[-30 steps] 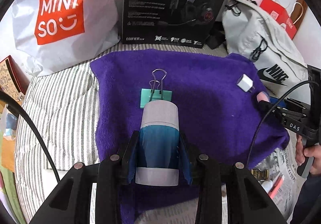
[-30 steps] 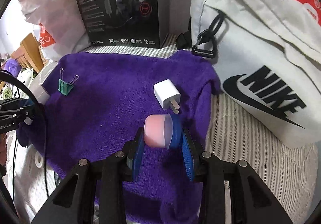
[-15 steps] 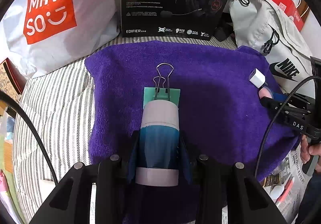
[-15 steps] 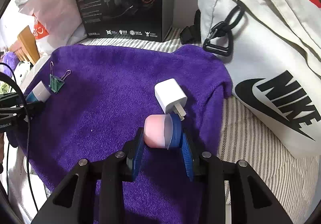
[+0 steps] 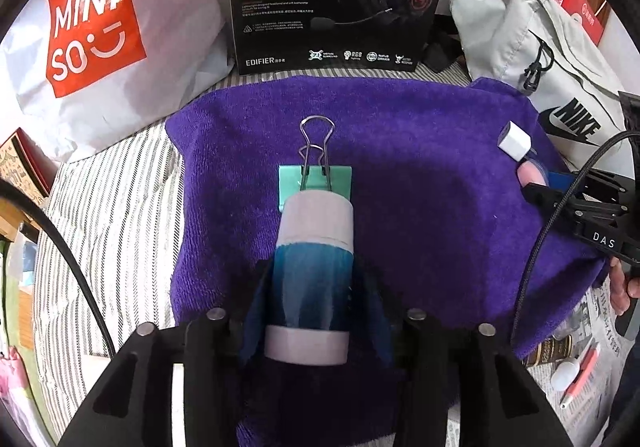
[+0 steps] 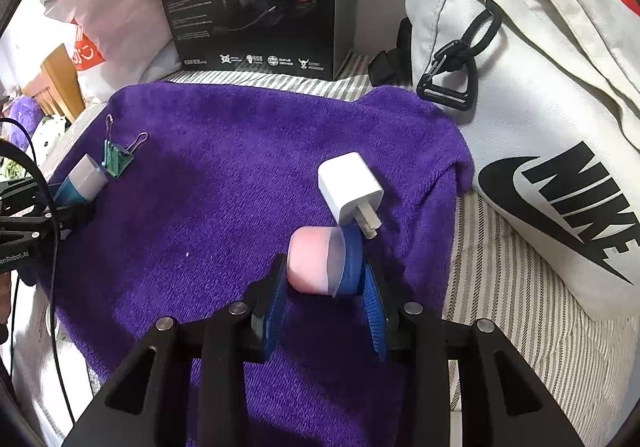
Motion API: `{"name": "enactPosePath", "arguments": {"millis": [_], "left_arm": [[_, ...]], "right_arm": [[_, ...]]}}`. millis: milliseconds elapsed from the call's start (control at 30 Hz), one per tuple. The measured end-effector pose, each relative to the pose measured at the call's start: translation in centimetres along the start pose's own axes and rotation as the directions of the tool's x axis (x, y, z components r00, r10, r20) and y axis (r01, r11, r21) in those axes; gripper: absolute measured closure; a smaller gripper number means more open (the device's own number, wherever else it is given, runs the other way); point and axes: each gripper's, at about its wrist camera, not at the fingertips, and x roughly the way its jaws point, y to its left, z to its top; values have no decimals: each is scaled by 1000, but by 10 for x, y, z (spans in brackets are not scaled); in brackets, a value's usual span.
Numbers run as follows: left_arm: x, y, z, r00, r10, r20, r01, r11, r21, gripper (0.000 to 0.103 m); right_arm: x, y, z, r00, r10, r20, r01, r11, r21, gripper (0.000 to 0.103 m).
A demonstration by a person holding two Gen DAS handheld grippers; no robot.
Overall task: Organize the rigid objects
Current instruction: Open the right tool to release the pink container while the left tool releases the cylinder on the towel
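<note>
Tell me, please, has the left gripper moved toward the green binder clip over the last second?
Yes. In the right wrist view the left gripper, holding the blue tube, has advanced from the towel's left edge until the tube's cap nearly meets the binder clip.

My left tool point(image 5: 312, 299) grips a blue/white tube point(image 5: 312, 271), tip touching a green binder clip point(image 5: 315, 183) on purple towel point(image 5: 420, 215). White charger point(image 5: 515, 141) far right, w/ my right tool point(image 5: 536, 183).
</note>
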Motion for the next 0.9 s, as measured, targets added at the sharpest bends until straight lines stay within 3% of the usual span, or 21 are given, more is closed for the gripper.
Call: {"name": "enactPosePath", "arguments": {"millis": [167,333,467,600,900], "left_arm": [[-4,-2,-5,1000,2,-11,-2,1000,10,53],[-10,-3,-12,1000,-4,-18,4,1000,-4,53],[-16,-2,-20,1000,-14,-20,14,1000,-24,52],[-30,1,-29,1000,-18,4,18,999,-43,52],[-69,-8,-46,998,-12,59,13,1000,-20,52]], "right_arm": [[-8,3,-6,1000,-21,-4,21,1000,-11,53],[-21,0,-15,1000,10,3,-10,1000,14,52],[-34,0,-23,1000,-24,14,23,999,30,51],[-50,-4,-40,999,15,30,-18,996,89,51],[-84,-1,-66,998,0,61,-8,991,135,50]]}}
